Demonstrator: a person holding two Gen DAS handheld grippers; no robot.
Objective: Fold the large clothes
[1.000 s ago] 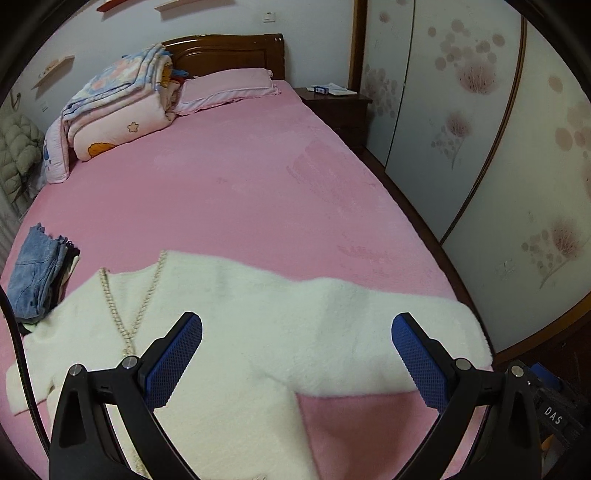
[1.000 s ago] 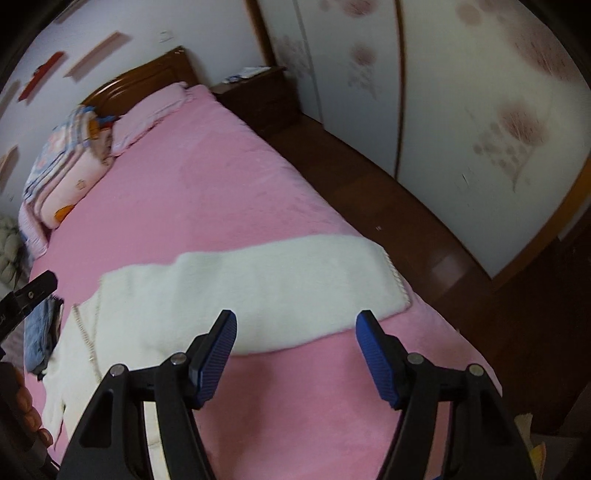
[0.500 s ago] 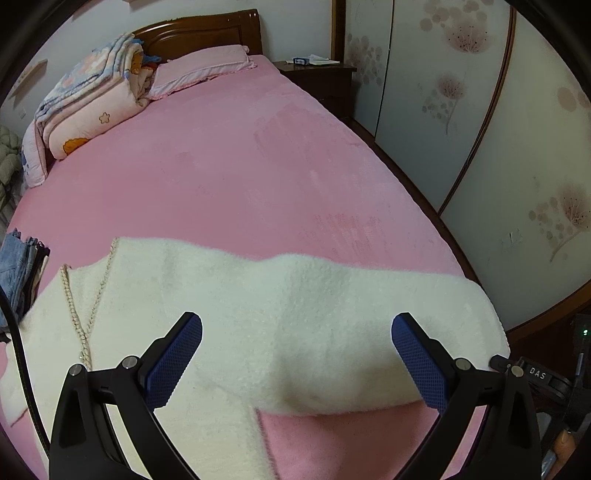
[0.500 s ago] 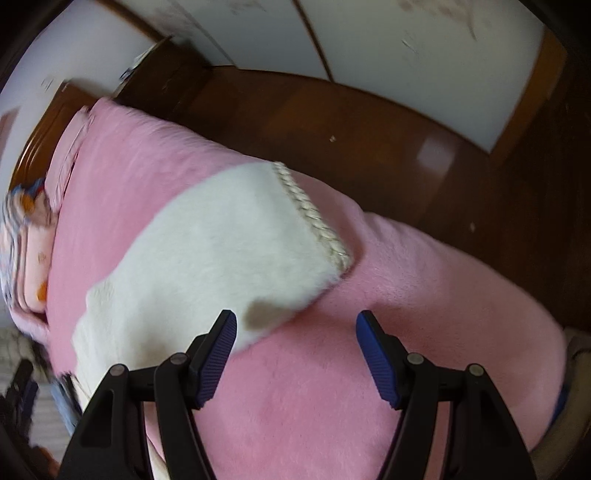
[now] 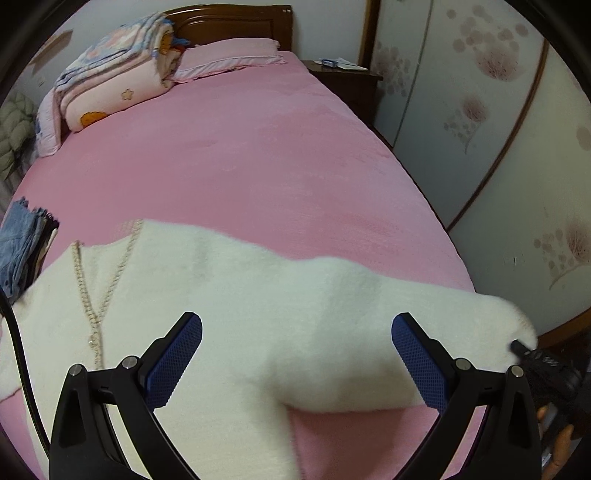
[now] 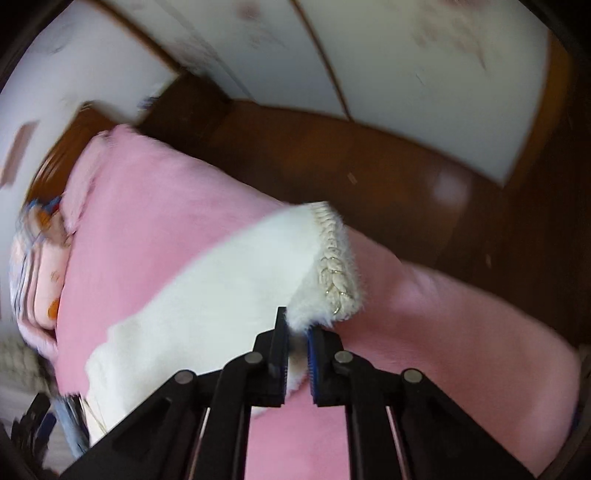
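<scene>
I am looking down the left gripper [image 5: 297,354] and its jaws are standing wide, hovering over the white sweater [image 5: 229,314] with nothing between the pads. The sweater is lying across the lower half of the left wrist frame on the pink bed [image 5: 236,147], its beaded neckline [image 5: 88,291] at the left and one sleeve [image 5: 424,317] stretching out to the right edge of the bed. At the far right of that frame the right gripper [image 6: 297,350] is showing as a dark tip touching the sleeve end.

In the right wrist view, which is blurring, the right gripper's jaws have just been closing and are now narrow, pinching the near edge of the sleeve just beside its braided cuff [image 6: 336,266]. White fleece is sitting between the two blue pads. The sleeve is running from frame centre down to the lower left.

Folded jeans [image 5: 18,251] are lying at the left edge of the left wrist frame, a rolled quilt [image 5: 110,85] and a pillow [image 5: 229,55] at the upper left by the headboard [image 5: 229,22].
</scene>
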